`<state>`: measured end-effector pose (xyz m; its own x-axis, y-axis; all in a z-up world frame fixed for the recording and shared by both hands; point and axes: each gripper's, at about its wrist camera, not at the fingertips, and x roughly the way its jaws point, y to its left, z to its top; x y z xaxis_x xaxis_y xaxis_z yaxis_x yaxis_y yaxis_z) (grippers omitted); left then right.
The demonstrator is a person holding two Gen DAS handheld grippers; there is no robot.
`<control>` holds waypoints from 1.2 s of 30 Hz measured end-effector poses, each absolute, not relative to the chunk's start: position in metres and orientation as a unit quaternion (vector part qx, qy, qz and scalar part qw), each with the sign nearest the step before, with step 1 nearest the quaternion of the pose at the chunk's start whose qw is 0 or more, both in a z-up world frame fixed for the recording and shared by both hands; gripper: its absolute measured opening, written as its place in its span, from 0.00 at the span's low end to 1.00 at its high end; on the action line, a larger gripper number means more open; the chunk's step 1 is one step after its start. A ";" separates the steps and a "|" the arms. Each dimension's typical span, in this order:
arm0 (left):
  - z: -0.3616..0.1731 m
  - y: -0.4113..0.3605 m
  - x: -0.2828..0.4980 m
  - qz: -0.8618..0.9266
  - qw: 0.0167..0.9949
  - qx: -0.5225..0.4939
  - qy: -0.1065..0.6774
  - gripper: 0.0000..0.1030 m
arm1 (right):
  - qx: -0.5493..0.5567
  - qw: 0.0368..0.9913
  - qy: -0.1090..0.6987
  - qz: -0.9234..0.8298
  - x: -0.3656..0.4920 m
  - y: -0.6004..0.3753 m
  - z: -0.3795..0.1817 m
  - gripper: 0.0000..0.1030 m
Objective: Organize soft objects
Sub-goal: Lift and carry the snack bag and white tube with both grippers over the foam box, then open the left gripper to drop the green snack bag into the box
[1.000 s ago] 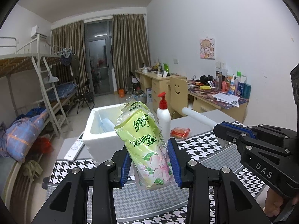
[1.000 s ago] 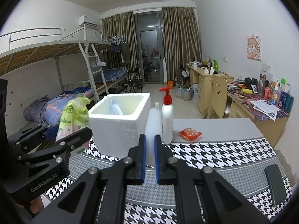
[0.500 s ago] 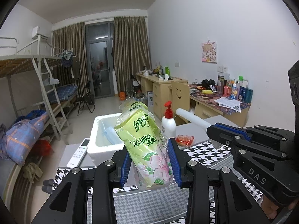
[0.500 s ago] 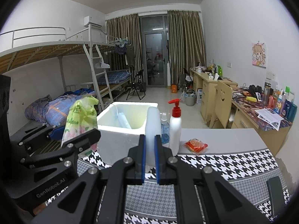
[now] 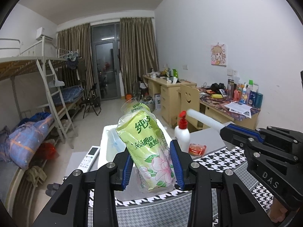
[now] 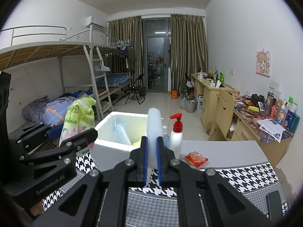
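While both claws are raised above the houndstooth tablecloth (image 5: 223, 158), left gripper (image 5: 153, 167) is clamped on a green tissue pack (image 5: 147, 147), blue pads pressing its lower half from both sides, pack tilted with its top leaning away and left of the jaws. Right gripper (image 6: 151, 158) is closed tight on a white foam stick (image 6: 154, 130), which pokes straight up and forward out of the pads. Ahead of both claws sits a white foam box (image 6: 111, 140), open top, a pale tube-like item (image 6: 123, 132) lying inside; from the left wrist view the box is directly behind the pack. Just right of the box, ahead and slightly right of the right gripper, stands a white pump bottle (image 6: 176, 134) with red pump; beside it, further right on the grey table, a small red packet (image 6: 196, 158). A white remote (image 5: 88, 158) lies ahead-left of the left gripper, beside the box. A dark phone-like item (image 6: 275, 206) lies far right of the right gripper, near the cloth edge.
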<state>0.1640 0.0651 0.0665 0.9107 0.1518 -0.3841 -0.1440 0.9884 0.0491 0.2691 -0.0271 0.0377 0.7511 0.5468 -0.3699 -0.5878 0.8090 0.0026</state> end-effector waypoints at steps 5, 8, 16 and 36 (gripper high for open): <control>0.068 0.070 0.174 0.086 0.976 0.010 0.200 0.38 | -0.063 0.935 0.171 0.304 0.272 -0.021 0.040 0.11; 0.069 0.071 0.179 0.088 0.976 0.009 0.200 0.38 | -0.062 0.935 0.169 0.304 0.276 -0.018 0.041 0.11; 0.069 0.078 0.188 0.093 0.976 0.004 0.197 0.38 | -0.064 0.935 0.173 0.304 0.284 -0.010 0.038 0.11; 0.061 0.097 0.227 0.102 0.973 -0.007 0.206 0.38 | -0.067 0.935 0.176 0.301 0.303 0.007 0.038 0.11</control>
